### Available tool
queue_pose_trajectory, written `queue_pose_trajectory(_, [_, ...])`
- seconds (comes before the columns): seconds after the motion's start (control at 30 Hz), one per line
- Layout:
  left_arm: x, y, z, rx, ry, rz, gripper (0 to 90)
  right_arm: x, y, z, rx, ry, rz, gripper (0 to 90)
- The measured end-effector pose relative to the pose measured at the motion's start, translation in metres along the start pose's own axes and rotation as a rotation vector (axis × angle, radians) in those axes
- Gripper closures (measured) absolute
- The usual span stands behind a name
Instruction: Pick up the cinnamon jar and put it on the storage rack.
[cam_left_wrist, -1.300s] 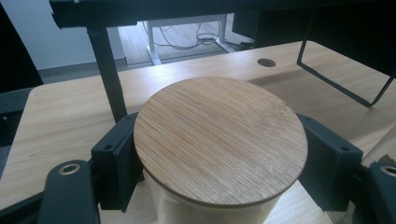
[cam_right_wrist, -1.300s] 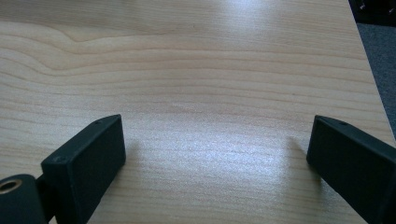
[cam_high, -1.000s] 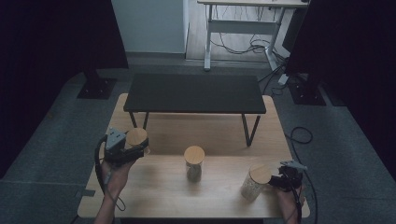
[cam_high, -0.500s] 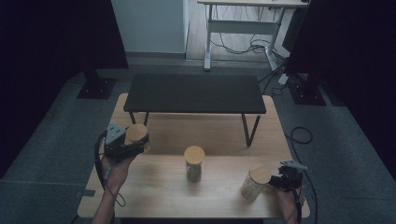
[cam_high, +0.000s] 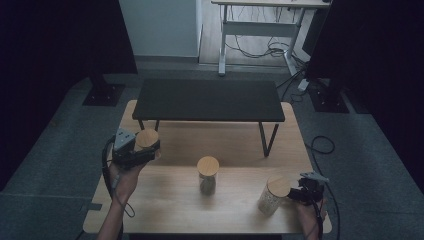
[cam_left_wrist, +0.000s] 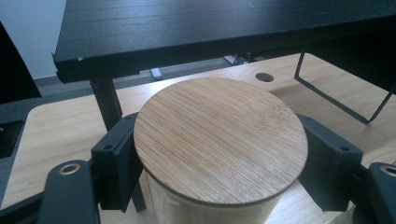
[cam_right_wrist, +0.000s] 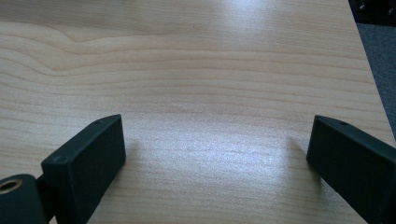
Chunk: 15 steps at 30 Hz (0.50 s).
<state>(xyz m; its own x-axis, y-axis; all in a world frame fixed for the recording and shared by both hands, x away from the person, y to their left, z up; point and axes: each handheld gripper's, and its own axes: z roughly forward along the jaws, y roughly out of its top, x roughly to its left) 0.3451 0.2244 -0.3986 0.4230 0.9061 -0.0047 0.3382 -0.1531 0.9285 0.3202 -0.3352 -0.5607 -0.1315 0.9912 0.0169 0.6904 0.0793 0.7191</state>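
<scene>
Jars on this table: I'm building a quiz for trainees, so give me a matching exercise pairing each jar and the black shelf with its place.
Things:
1. left jar
2. middle jar
3. right jar
4. black shelf

Places:
A. standing free at the table's centre
B. across the far half of the table
C. clamped between the left gripper's jaws
D. beside the open right gripper

Pairs: 1-C, 2-A, 3-D, 4-B

The left gripper (cam_high: 142, 150) holds a jar (cam_high: 147, 139) with a wooden lid, raised above the left side of the table (cam_high: 235, 145). A second jar (cam_high: 207, 174) stands in the middle. A third jar (cam_high: 272, 195) stands near the right edge, just beside the right gripper (cam_high: 295, 194). A black bench (cam_high: 207, 100) stands at the far side.
</scene>
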Motion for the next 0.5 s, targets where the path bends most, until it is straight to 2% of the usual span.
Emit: queue_pose_trajectory(0.5, [0.0021, 0.008, 0.0034, -0.001, -0.002, 0.005, 24.1, -0.0001, 0.0, 0.0, 0.0, 0.0, -0.001, 3.8])
